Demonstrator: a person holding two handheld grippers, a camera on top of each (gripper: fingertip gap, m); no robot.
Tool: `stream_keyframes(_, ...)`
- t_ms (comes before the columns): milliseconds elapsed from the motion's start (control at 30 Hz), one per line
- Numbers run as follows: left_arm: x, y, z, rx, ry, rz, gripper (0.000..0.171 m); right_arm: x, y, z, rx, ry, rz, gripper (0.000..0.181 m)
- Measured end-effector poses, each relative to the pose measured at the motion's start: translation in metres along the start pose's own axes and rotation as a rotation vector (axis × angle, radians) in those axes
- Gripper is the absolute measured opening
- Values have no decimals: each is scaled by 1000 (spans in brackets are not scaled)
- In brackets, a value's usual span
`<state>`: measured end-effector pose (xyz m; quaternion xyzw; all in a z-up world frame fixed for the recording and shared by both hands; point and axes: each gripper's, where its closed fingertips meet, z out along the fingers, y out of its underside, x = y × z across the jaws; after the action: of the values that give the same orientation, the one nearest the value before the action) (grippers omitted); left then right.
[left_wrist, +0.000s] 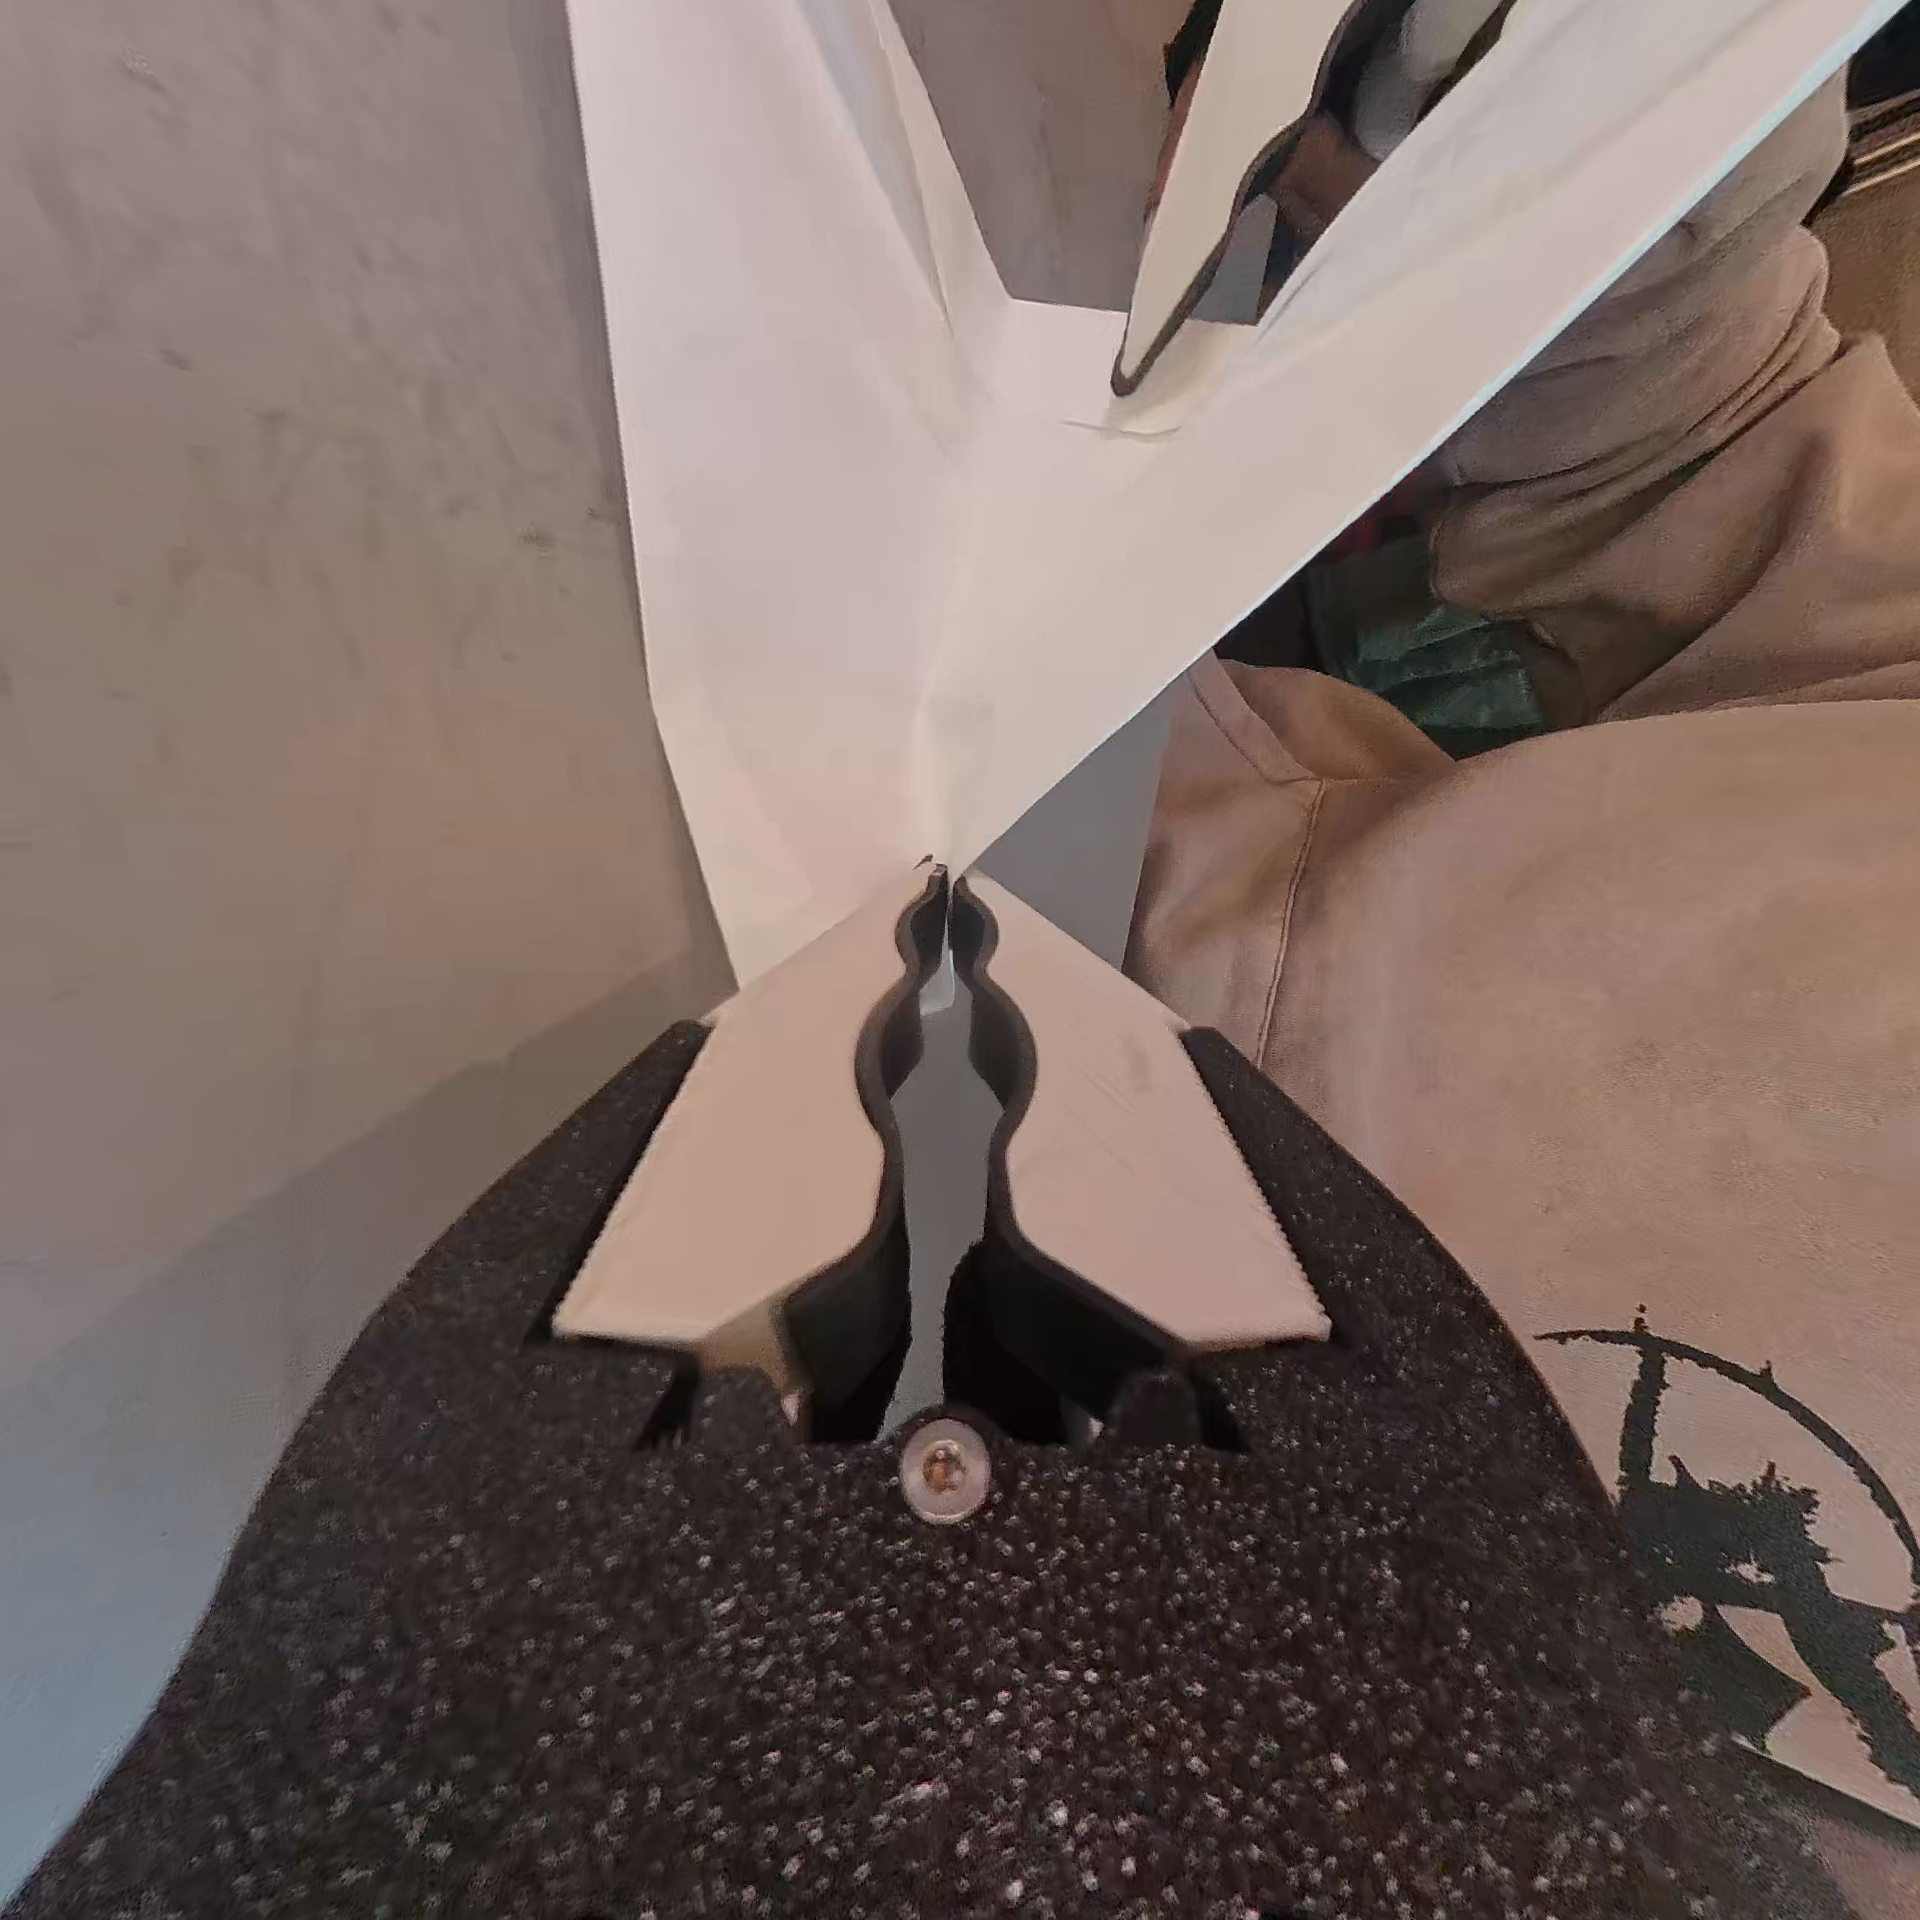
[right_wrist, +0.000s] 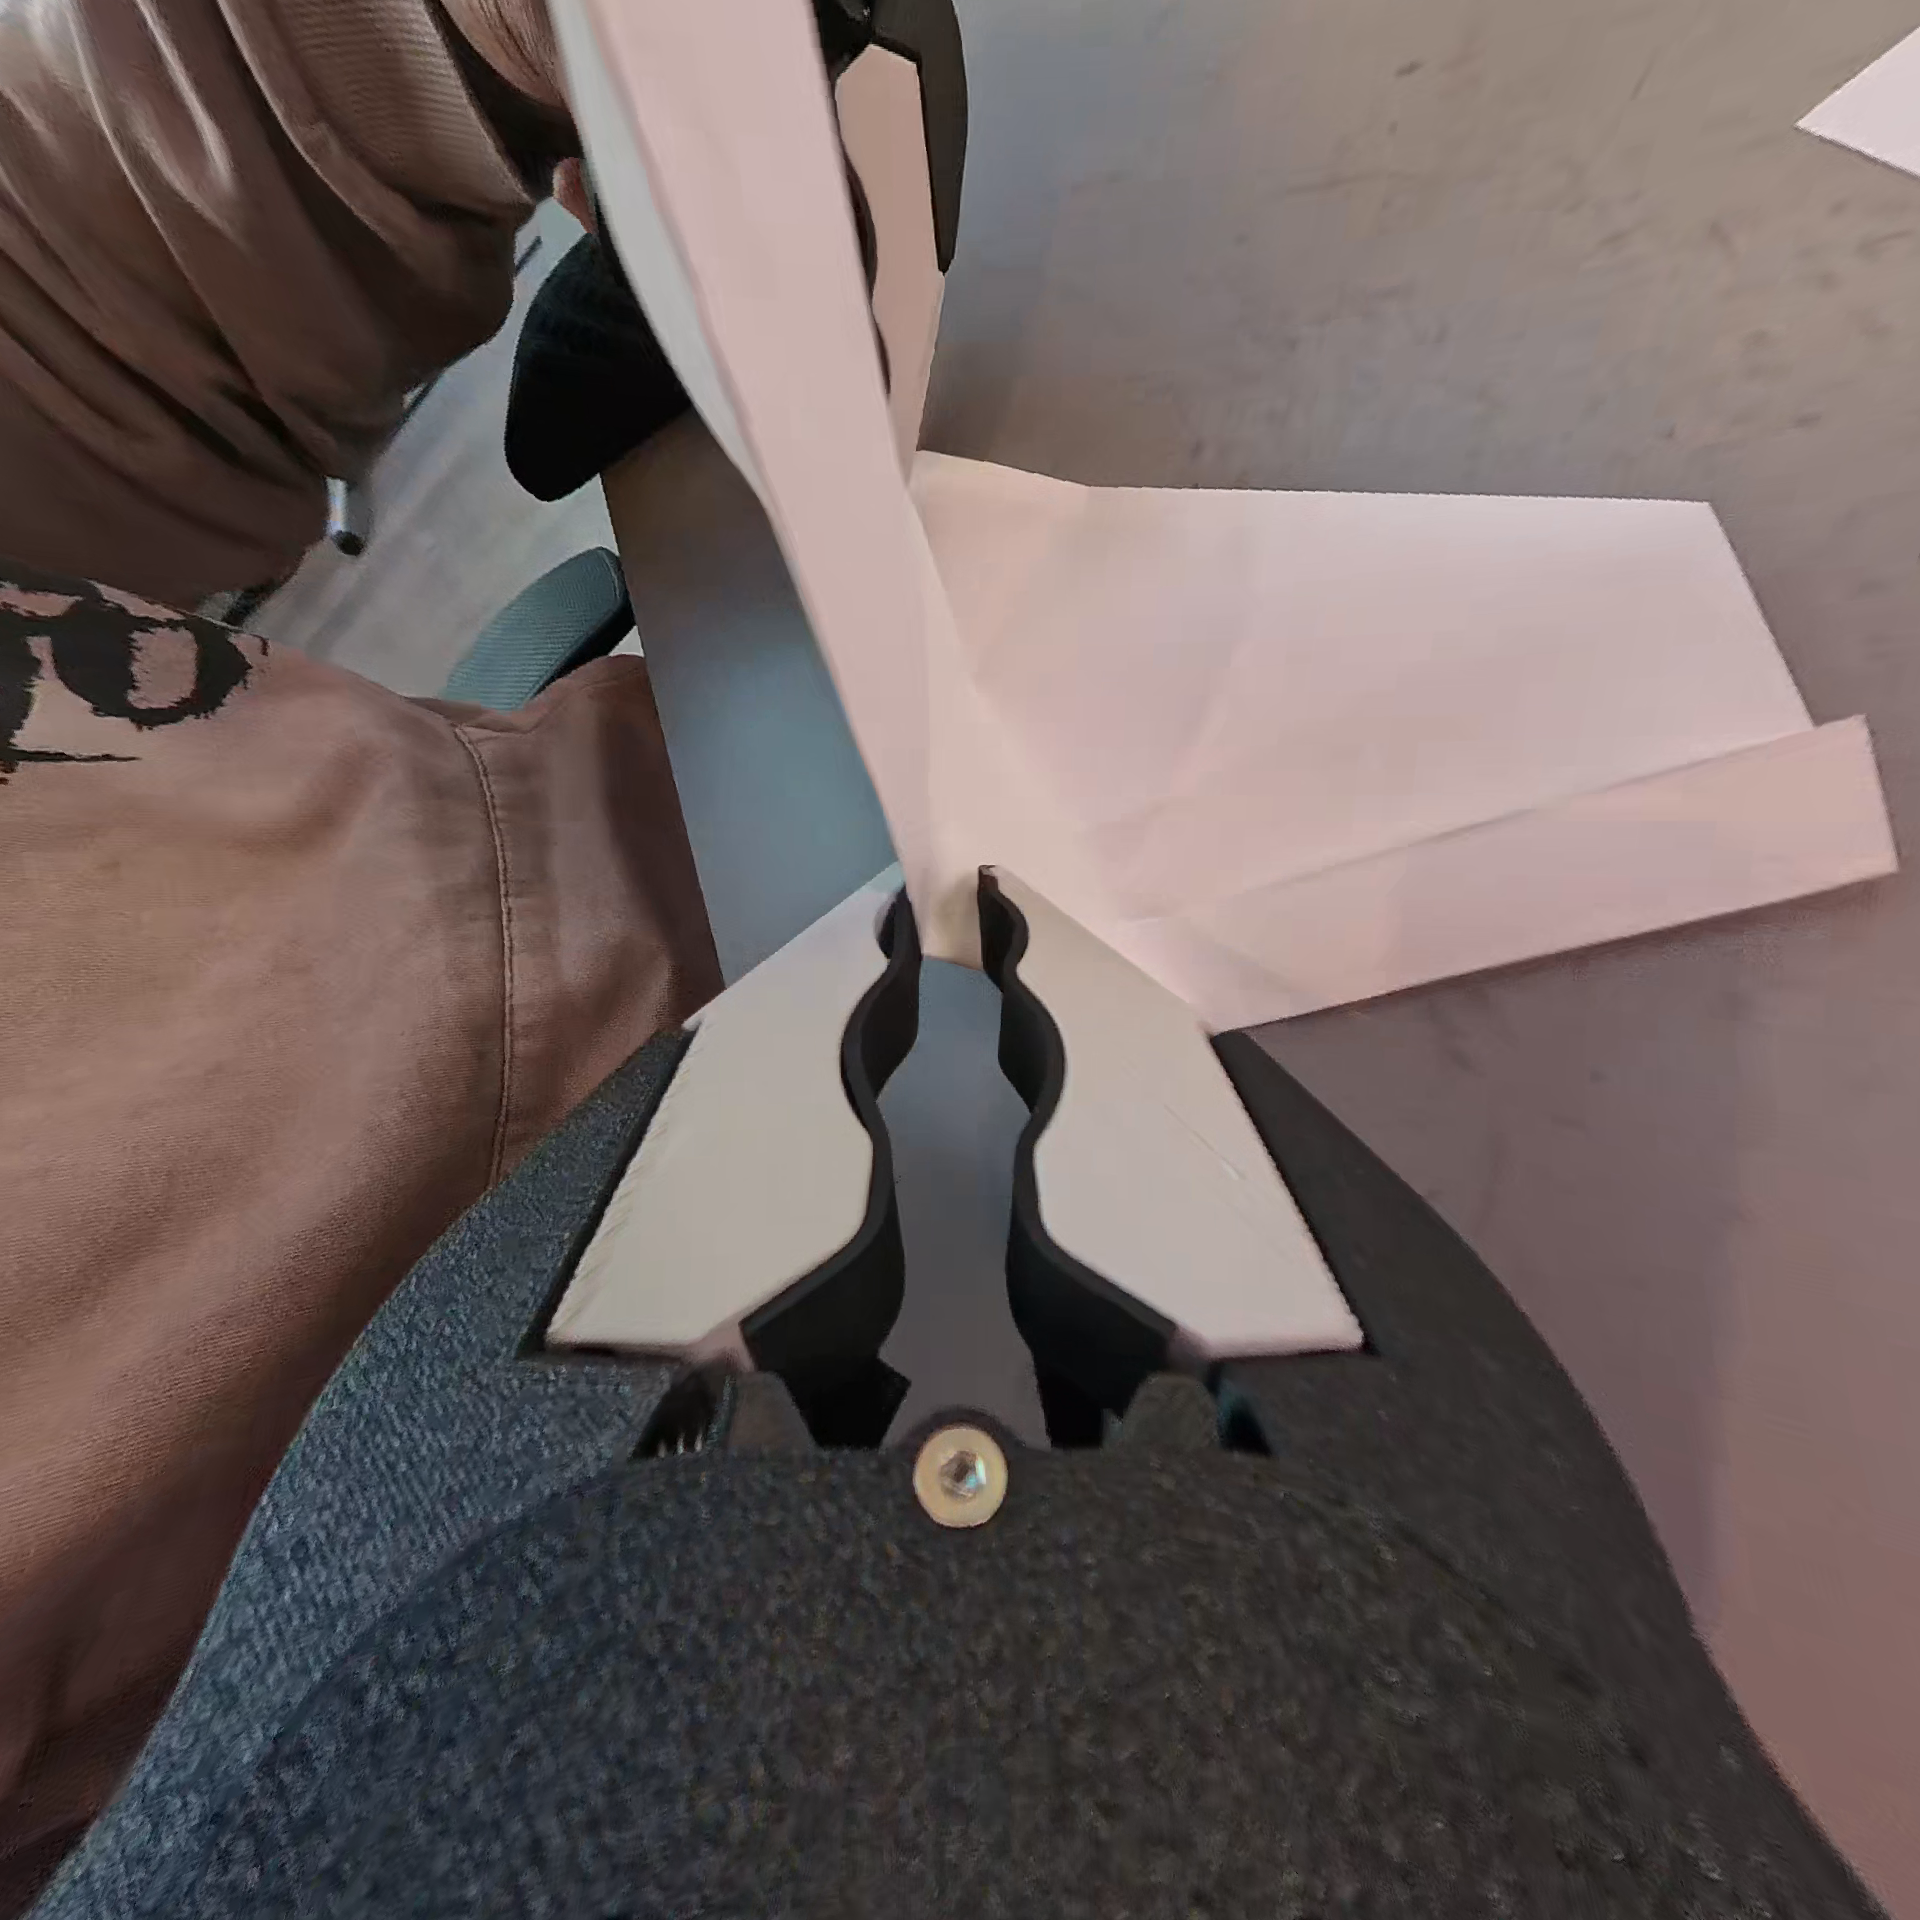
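A white sheet of paper (left_wrist: 831, 520), creased and partly folded, is held up between both grippers. My left gripper (left_wrist: 943, 896) is shut on a corner of the sheet, just above the grey table (left_wrist: 260, 520). My right gripper (right_wrist: 948, 902) is closed on another part of the paper (right_wrist: 1351, 707). From it a flap rises up and left, while the rest lies flat on the table (right_wrist: 1455, 260). The right gripper also shows at the top of the left wrist view (left_wrist: 1132, 379), pinching the sheet. The left gripper's black body (right_wrist: 914, 125) shows behind the raised flap.
A person in a beige sweatshirt (left_wrist: 1558, 1039) with a dark print sits close at the table's near edge (right_wrist: 260, 935). A second white sheet (right_wrist: 1870, 114) lies at the far right corner. A black chair part (right_wrist: 582, 395) shows below the table edge. The grippers' ends are close to 11 centimeters from one another.
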<state>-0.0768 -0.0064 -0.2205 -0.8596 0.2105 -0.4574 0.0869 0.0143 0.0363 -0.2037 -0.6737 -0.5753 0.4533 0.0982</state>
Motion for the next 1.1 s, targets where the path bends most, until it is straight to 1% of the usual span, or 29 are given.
stream_keyframes(100,8,-2,0,-36,17,31,0,0,2,-2,-12,22,-28,4)
stream_keyframes(167,15,-1,-1,-52,6,124,3,-1,2,-4,2,-18,-1,1)
stream_keyframes(267,24,0,-2,-25,-54,288,10,-1,8,-5,4,-128,94,0)
stream_keyframes(367,23,6,6,6,-138,432,15,-1,19,-3,-10,-202,156,0)
stream_keyframes(433,16,11,15,-1,-191,494,14,-7,28,0,-46,-261,194,0)
stream_keyframes(467,14,10,18,6,-208,508,10,-7,30,0,-58,-269,202,0)
stream_keyframes(533,13,5,22,13,-198,483,4,-5,29,-2,-61,-267,220,0)
stream_keyframes(633,13,-2,21,-18,-161,379,1,-2,33,-4,-84,-224,214,4)
stream_keyframes(733,12,-6,19,-64,-131,288,0,-1,35,-8,-88,-129,115,13)
stream_keyframes(800,15,-7,19,-93,-91,228,0,7,34,-11,-72,-3,32,15)
stream_keyframes(833,16,-7,19,-103,-79,203,0,7,34,-13,-67,28,1,11)
stream_keyframes(867,16,-8,19,-117,-64,178,0,3,36,-14,-67,31,-5,0)
stream_keyframes(933,16,-12,20,-120,-52,147,0,2,38,-14,-61,39,30,0)
stream_keyframes(967,15,-16,19,-112,-50,145,0,2,39,-14,-55,17,73,0)
stream_keyframes(1100,18,-26,13,-52,-45,261,12,6,44,-15,-26,-97,254,0)
